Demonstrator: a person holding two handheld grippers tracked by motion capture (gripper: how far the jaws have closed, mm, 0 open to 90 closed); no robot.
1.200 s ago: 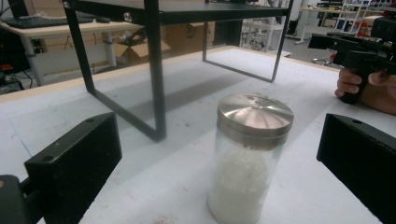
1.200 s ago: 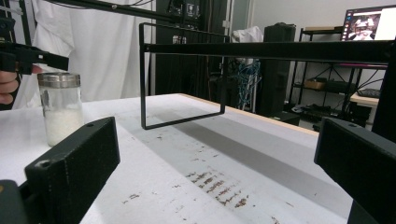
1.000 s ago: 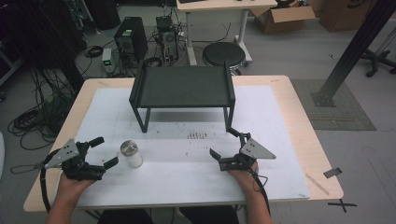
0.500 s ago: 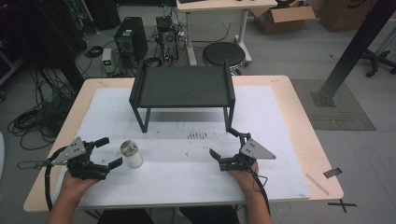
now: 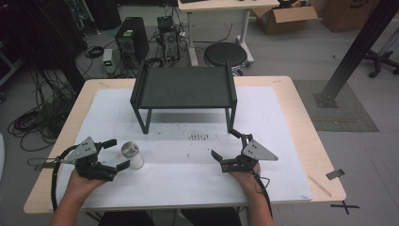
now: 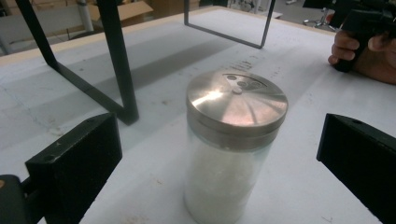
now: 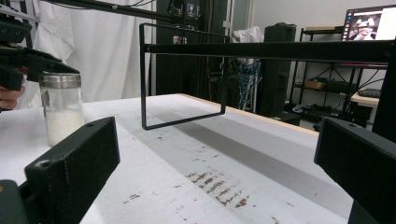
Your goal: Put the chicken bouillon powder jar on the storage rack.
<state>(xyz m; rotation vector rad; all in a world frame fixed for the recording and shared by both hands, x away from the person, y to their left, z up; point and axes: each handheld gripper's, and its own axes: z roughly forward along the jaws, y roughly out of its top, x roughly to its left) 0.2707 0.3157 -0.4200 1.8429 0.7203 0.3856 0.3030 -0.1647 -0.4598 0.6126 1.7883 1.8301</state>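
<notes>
A glass shaker (image 5: 132,156) with a silver perforated lid and white grains inside stands upright on the white table cover at the front left. In the left gripper view the shaker (image 6: 231,147) sits between the two wide-apart jaws, touching neither. My left gripper (image 5: 114,154) is open just left of it. My right gripper (image 5: 226,143) is open at the front right, jaws spread over bare cover, pointing at the rack. The right gripper view shows the shaker (image 7: 60,108) far off at its left.
A black metal rack (image 5: 183,89) on thin legs stands at the table's middle back. Dark scuff marks (image 5: 200,137) lie on the white cover (image 5: 188,179) in front of it. The wooden table edge (image 5: 324,160) runs along the right.
My left gripper has moved right and slightly toward the shaker, so its open jaws now flank it. The right gripper has stayed put.
</notes>
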